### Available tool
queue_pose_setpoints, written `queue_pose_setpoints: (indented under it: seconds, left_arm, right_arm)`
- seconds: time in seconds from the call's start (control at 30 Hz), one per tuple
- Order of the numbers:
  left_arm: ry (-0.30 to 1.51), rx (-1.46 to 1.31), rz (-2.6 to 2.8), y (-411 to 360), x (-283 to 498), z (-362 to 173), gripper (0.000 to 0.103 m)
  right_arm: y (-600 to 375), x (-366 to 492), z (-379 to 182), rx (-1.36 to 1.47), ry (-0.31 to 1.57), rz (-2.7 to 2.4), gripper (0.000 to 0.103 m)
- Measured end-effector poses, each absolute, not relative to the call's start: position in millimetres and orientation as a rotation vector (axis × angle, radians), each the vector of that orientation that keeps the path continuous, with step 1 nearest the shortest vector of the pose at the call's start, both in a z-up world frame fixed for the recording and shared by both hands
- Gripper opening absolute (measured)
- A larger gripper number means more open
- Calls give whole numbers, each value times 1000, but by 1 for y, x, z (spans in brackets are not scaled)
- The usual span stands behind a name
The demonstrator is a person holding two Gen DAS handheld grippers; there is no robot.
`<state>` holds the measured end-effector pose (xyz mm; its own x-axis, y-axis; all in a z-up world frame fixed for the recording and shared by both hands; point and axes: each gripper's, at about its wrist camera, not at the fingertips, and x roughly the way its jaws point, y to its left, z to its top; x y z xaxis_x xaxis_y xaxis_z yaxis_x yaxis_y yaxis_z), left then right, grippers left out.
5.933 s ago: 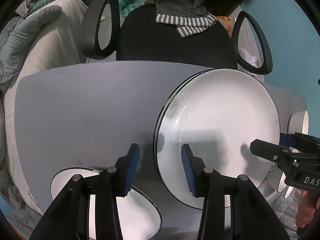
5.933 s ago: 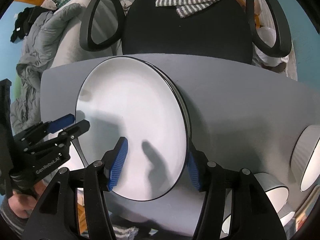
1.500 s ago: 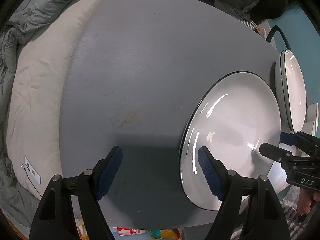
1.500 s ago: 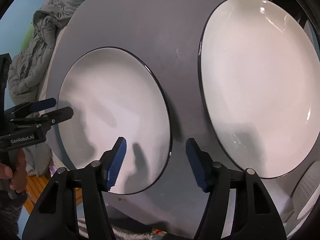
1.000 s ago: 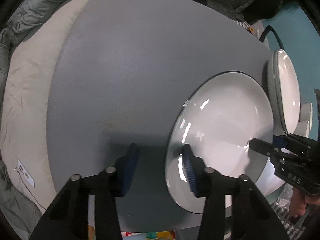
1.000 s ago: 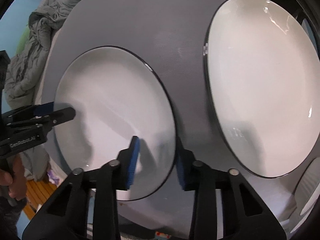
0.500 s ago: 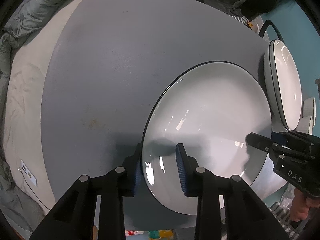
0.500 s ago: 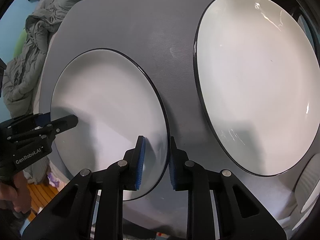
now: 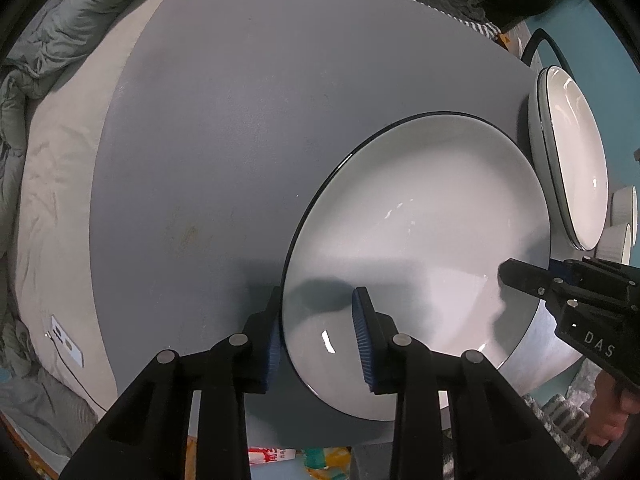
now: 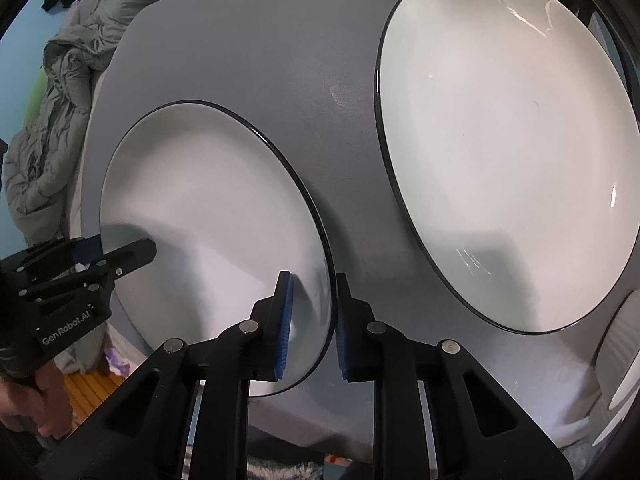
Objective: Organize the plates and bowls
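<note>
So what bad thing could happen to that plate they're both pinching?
The plate is pinched only at its rim, by the left gripper on one side and the right gripper on the other. If the hands pull unevenly, it may slip out. It could also knock the stacked plates right beside it, or the bowls near the table edge.

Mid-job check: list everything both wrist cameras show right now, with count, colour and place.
Small plate: one, white with dark rim, between both tools at the table's near edge.
Large plate: at least one, white with dark rim, on the table beside it.
Ribbed bowls: two, white, past the large plate.
Table: one, grey.
Duvet: one, grey, beside the table.
Left tool, right tool: black and blue; jaws have just been closing, each shut on the small plate's rim.
</note>
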<state>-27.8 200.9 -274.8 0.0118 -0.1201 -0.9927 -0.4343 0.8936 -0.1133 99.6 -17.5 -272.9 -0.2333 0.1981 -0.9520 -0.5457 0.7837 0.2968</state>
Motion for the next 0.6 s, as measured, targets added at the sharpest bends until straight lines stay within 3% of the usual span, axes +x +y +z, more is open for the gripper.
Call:
queue_pose_setpoints:
  seconds: [0.6]
  left_arm:
    - [1497,-481,241,194,-26,-234,32]
  right_arm:
    - [-14,101,-240,-300,1650,697,18]
